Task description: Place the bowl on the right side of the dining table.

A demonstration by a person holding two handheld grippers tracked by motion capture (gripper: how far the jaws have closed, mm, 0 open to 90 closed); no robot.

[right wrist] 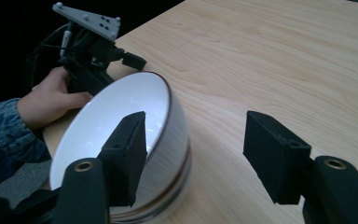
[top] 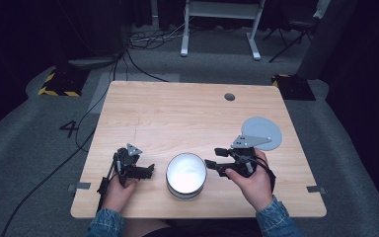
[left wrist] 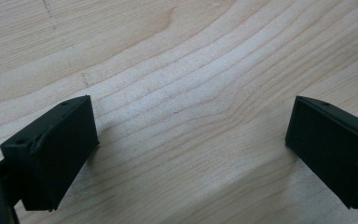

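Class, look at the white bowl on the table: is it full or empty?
Empty. The bowl stands upright, and both the high view and the right gripper view show a bare white inside with nothing in it.

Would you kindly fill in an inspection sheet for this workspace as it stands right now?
Surface: light wooden table, with a small round grommet near the far edge.
Job's things: white bowl upright at the near edge; grey disc flat at the right.
Clutter: nothing seen.
Grippers: left hand-held gripper open over bare wood; right hand-held gripper open beside the bowl, not gripping it.
Cables: black cable trailing off the table's left side onto the floor.
Surroundings: grey carpet, white desk frame behind, dark room.
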